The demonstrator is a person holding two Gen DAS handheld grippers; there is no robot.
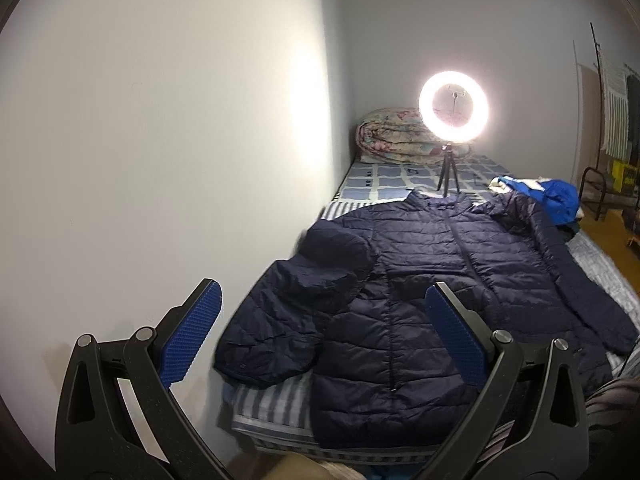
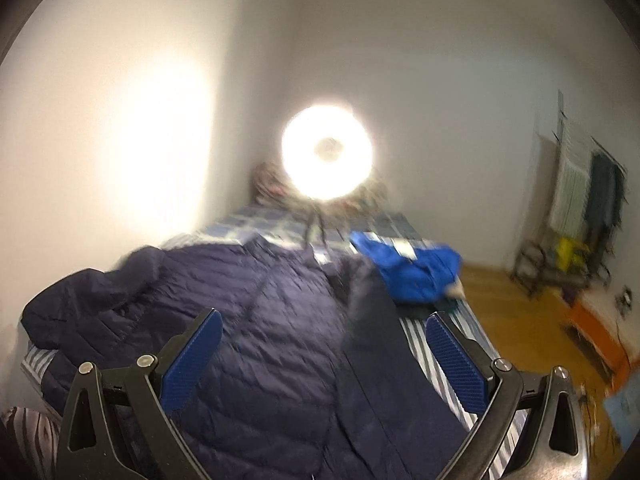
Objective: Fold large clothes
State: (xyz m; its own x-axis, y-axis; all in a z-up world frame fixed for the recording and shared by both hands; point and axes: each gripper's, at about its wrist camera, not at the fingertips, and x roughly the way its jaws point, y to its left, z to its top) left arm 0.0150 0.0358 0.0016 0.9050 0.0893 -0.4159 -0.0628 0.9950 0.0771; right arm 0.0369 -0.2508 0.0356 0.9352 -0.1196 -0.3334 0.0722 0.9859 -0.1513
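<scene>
Plain white walls (image 1: 160, 120) meeting in a corner. Bed (image 1: 384, 182) in blue checked and striped sheets along the left wall, rolled floral quilt (image 1: 392, 136) at its far end. Lit ring light (image 1: 453, 109) on a small tripod on the bed. Wooden floor (image 2: 504, 292) to the right.

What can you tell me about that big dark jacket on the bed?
The navy puffer jacket is quilted in horizontal rows, of shiny, thin-looking fabric, with a stand-up collar and a front zipper that looks closed. It lies front up, flat across the striped bedsheet. The sleeve by the wall is folded in over its chest; the other stretches along the bed's open edge. A bright blue garment lies beside its far shoulder. Neither gripper touches it.
</scene>
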